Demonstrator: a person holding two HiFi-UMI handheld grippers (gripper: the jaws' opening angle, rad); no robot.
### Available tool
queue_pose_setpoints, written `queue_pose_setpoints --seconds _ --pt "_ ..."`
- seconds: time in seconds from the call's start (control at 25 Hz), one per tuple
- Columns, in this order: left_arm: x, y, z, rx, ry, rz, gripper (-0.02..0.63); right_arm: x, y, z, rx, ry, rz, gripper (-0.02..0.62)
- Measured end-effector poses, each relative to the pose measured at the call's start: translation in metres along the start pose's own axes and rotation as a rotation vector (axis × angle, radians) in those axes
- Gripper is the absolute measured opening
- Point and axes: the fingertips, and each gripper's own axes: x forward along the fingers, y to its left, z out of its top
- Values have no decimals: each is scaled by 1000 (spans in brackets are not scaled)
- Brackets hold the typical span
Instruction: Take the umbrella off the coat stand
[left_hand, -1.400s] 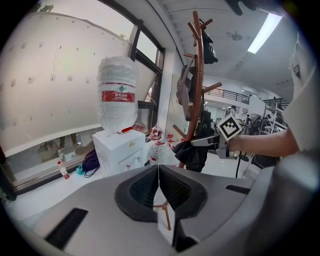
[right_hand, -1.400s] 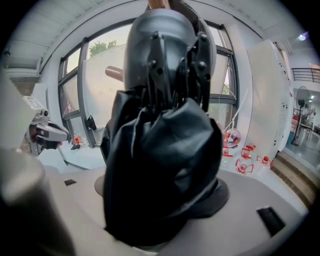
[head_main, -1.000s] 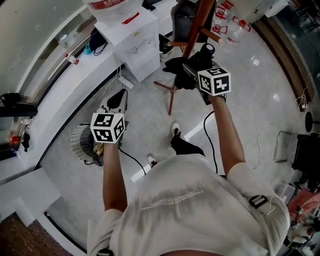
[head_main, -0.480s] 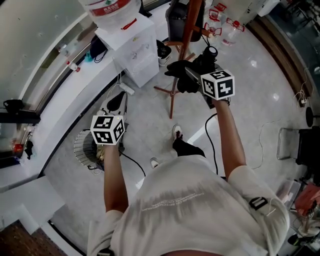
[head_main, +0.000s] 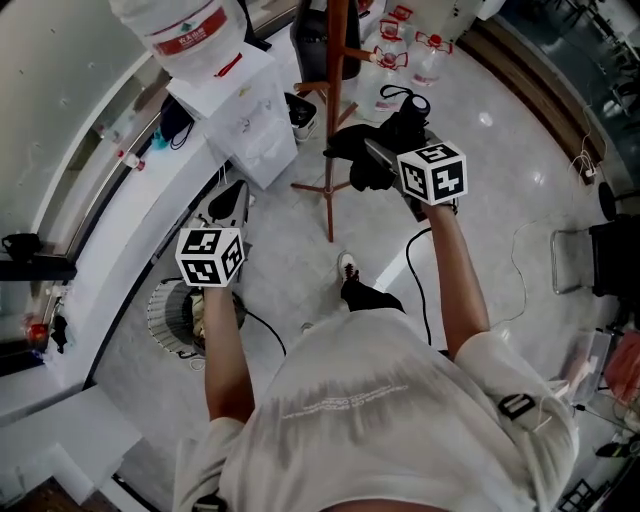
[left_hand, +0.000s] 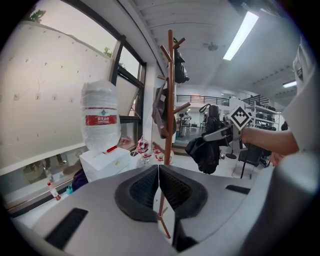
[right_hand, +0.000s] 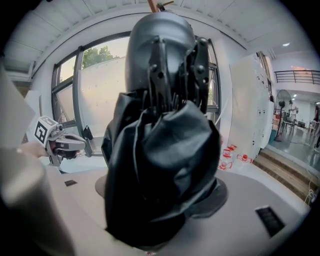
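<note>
The right gripper (head_main: 392, 158) is clenched on the umbrella (head_main: 355, 165), a black folded bundle with slack fabric hanging from the jaws. In the right gripper view the fabric and bare rib ends fill most of the picture and bury the pads, so just where they bite is hard to tell, probably on the bunched canopy. The umbrella hangs in the air over the pale floor (head_main: 500, 220), near the brown pole of the coat stand (head_main: 333, 120) and on its right in the head view. The left gripper view shows a clear gap between the two, with the umbrella off the pegs.

The left gripper (left_hand: 158, 182) is closed on nothing, its two dark pads meeting along one line. It points toward the stand, where a dark bag (left_hand: 160, 112) hangs on a peg. A white water dispenser (head_main: 240, 110) with a big bottle (head_main: 185, 30) on top stands left of the stand's foot.
</note>
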Motion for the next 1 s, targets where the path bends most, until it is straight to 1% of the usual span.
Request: queue_pose_setpoints --seconds 0.32,0.52,0.72,1.0 --pt "-19 -29 22 61 -48 -39 17 -63 16 -15 -39 1 -59 299" --pt "-39 -45 38 105 -97 -51 17 -103 32 -18 -28 -42 -93 299" --pt "-63 -61 54 141 -147 -62 17 -140 50 -24 -47 -61 -116 299" --pt "-88 -79 64 162 -199 -84 17 -177 74 -28 -62 -87 -133 299"
